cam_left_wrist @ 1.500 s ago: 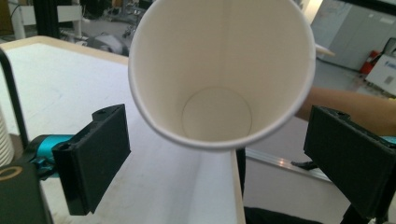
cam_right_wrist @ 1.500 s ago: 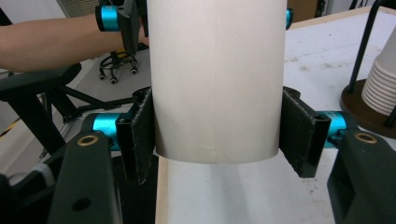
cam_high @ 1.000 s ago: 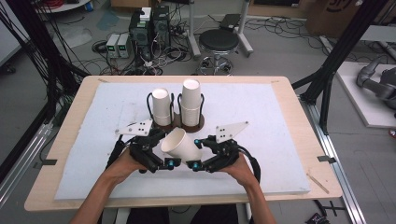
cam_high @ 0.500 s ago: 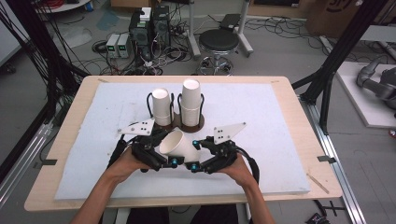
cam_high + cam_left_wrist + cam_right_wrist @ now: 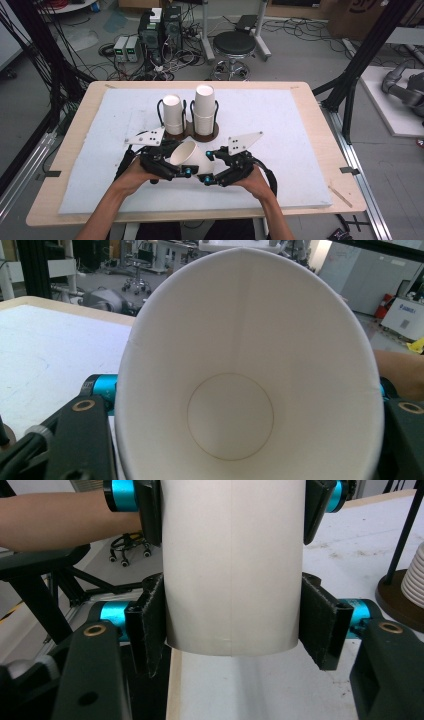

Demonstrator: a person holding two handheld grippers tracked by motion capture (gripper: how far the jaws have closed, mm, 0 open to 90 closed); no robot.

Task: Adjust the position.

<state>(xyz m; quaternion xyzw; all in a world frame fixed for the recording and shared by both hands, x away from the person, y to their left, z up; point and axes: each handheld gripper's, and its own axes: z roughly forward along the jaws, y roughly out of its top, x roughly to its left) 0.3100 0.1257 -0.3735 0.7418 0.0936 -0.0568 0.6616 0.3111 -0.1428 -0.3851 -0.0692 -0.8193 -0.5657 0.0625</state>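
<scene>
Two grippers share one white paper cup (image 5: 191, 155) above the near middle of the desk (image 5: 310, 95). From the left, the left gripper (image 5: 176, 169) has just closed its jaws on the cup near its open rim; its own view looks straight into the cup's mouth to the round bottom. The cup lies tilted between the hands, mouth toward the left. The right gripper (image 5: 212, 172) clamps the cup's narrower base end, its black pads (image 5: 150, 625) pressed flat against both sides. Behind them, two stacks of cups (image 5: 205, 107) stand in a wire holder (image 5: 192, 131).
</scene>
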